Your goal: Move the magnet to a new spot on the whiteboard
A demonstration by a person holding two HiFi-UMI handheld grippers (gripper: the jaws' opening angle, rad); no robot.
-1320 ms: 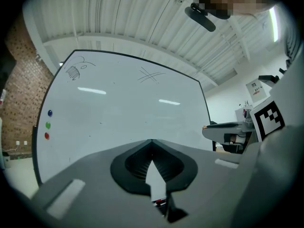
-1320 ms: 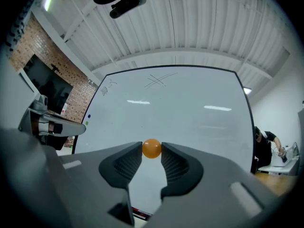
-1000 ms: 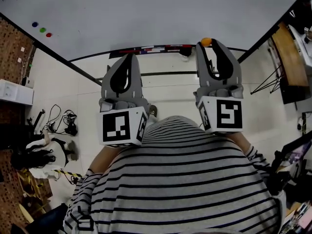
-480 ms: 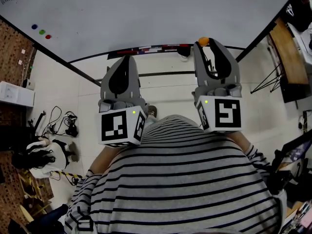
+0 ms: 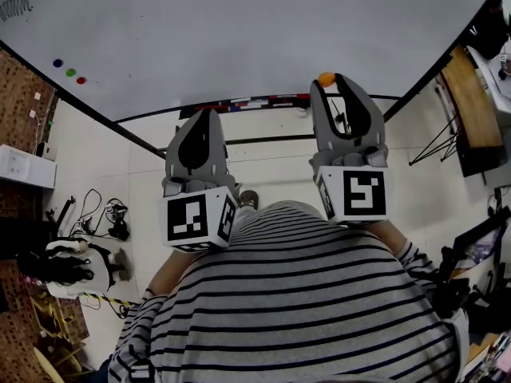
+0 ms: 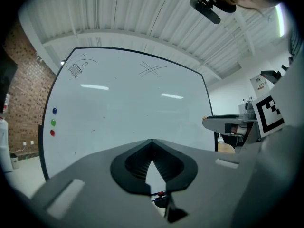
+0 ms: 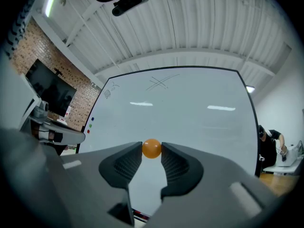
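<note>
While tight on orange magnet (image 7: 151,148) — right hand-held gripper (image 5: 329,82); left hand-held gripper (image 6: 152,142) closed.

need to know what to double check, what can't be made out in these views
- Whether the orange magnet in the right gripper touches the whiteboard: no view looks side-on at the gap.
- Scribbles at the board's top: too small in every view.
- Items on the tray: tiny in the head view, mostly hidden behind the left gripper in its own view.
</note>
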